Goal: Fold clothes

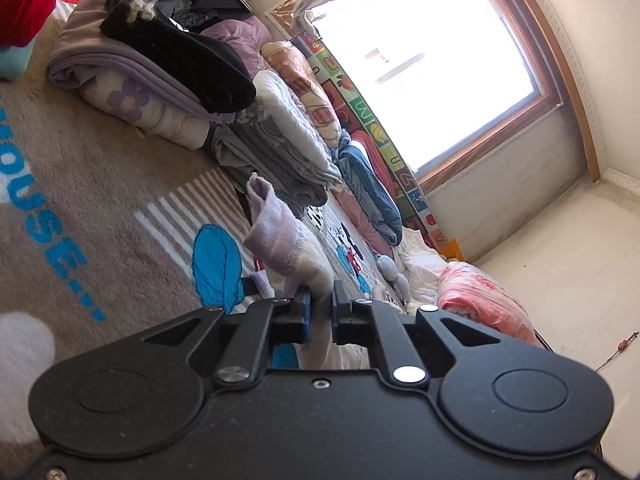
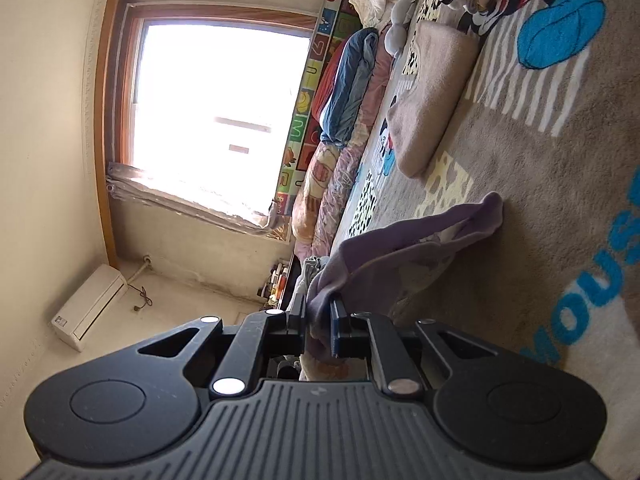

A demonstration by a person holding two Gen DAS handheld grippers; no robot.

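Observation:
My left gripper (image 1: pixel 320 300) is shut on a pale lilac and cream fleece garment (image 1: pixel 286 240), whose sleeve end sticks up over the rug. My right gripper (image 2: pixel 318 312) is shut on the same lilac garment (image 2: pixel 404 248). From there it stretches forward, and its far end rests on the grey cartoon rug (image 2: pixel 540 200). A folded pink garment (image 2: pixel 432 92) lies flat on the rug further off in the right wrist view.
A stack of folded bedding topped by a black garment (image 1: pixel 180 56) sits on the rug (image 1: pixel 100 184). More folded quilts (image 1: pixel 288 140) and a blue one (image 2: pixel 348 84) line the wall under a bright window (image 1: pixel 420 52). A white heater (image 2: pixel 88 308) hangs on the wall.

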